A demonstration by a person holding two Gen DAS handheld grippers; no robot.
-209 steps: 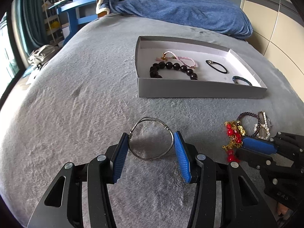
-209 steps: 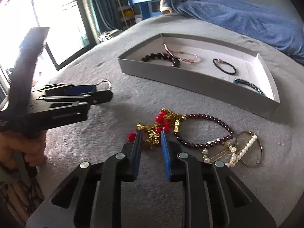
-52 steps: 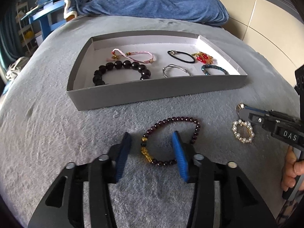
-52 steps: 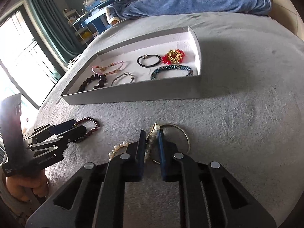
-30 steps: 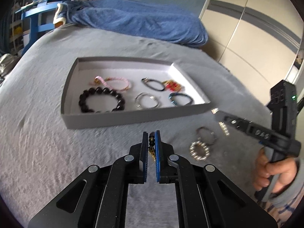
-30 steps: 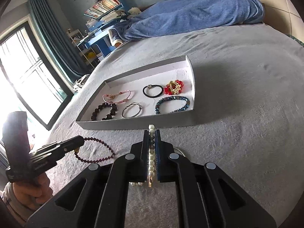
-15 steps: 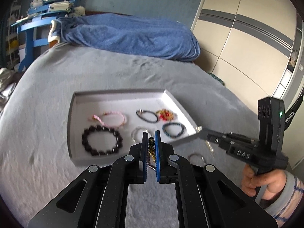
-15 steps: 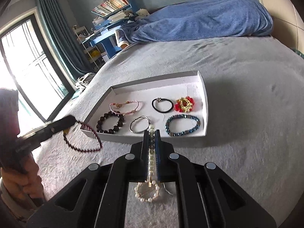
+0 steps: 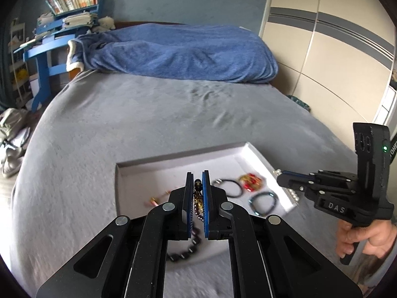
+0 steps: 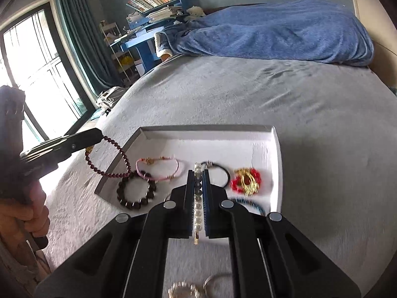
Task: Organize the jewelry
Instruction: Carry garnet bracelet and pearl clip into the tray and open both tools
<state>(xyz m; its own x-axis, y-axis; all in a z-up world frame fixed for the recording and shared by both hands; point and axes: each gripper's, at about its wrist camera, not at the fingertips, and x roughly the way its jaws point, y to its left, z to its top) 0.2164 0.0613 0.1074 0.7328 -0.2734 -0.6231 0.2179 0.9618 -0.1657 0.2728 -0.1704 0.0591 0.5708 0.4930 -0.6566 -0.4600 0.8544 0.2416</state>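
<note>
My left gripper [image 9: 197, 177] is shut on a dark garnet bead bracelet [image 9: 197, 200] with a gold charm; in the right wrist view the bracelet [image 10: 109, 159] hangs from the left gripper [image 10: 98, 132] over the tray's left edge. My right gripper [image 10: 198, 173] is shut on a pearl bracelet [image 10: 197, 211], held above the white tray [image 10: 276, 164]. In the left wrist view the right gripper [image 9: 280, 173] is at the tray's right rim [image 9: 258, 154]. The tray holds a black bead bracelet [image 10: 136, 193], a pink cord bracelet [image 10: 158, 167], a black hair tie [image 10: 218, 170], a red-gold piece [image 10: 245, 177] and a teal bracelet [image 10: 250, 204].
The tray lies on a grey bed cover [image 10: 248, 94]. A blue blanket [image 10: 273, 34] is piled at the bed's far end. A pearl ring and a thin hoop [image 10: 188, 289] lie on the cover below my right gripper. A blue desk [image 9: 49, 57] stands beyond the bed's left side.
Both grippers have lifted their bracelets off the bed cover and moved forward over the tray. The tray now sits closer beneath both grippers.
</note>
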